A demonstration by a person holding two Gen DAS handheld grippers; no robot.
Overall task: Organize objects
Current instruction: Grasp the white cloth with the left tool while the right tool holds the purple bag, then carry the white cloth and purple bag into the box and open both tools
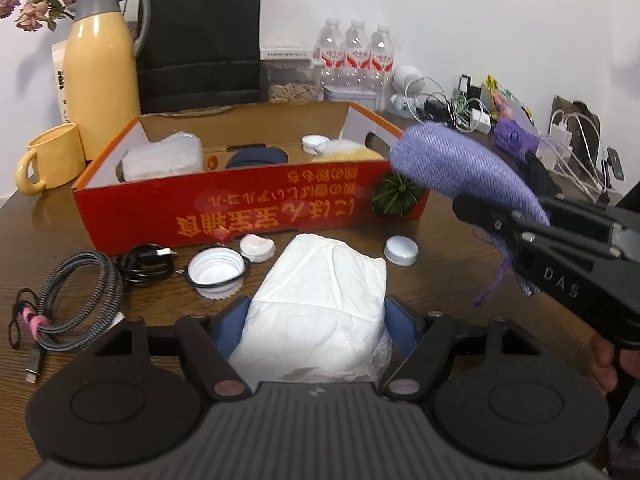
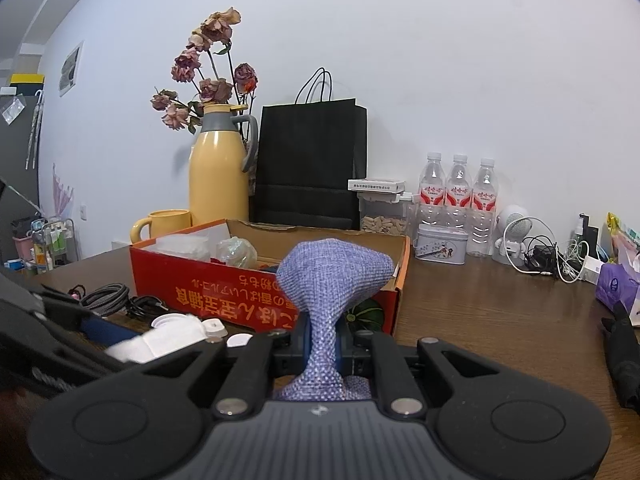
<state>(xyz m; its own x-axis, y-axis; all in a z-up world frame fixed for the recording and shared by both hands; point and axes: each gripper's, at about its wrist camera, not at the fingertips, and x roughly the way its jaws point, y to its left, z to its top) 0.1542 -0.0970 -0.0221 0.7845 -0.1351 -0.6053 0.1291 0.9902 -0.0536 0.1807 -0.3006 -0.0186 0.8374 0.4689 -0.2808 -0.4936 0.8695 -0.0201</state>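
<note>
My left gripper point(image 1: 316, 320) is shut on a white tissue pack point(image 1: 320, 304); its blue pads point(image 1: 232, 328) press on both sides, just above the table. The same tissue pack point(image 2: 152, 344) shows at the lower left of the right wrist view. My right gripper point(image 2: 322, 344) is shut on the neck of a purple woven pouch point(image 2: 332, 276), held in the air near the right end of the red cardboard box point(image 2: 192, 280). From the left, the right gripper point(image 1: 516, 216) holds the pouch point(image 1: 460, 164) by the box point(image 1: 240, 216), which is open on top and holds several items.
A small green squash point(image 1: 396, 196) sits at the box's front right corner. Several white caps point(image 1: 401, 250), a black cable point(image 1: 144, 266) and a braided cable point(image 1: 80, 296) lie before the box. A yellow flask point(image 1: 100, 80), mug point(image 1: 52, 156), black bag point(image 1: 200, 32) and bottles point(image 1: 356, 56) stand behind.
</note>
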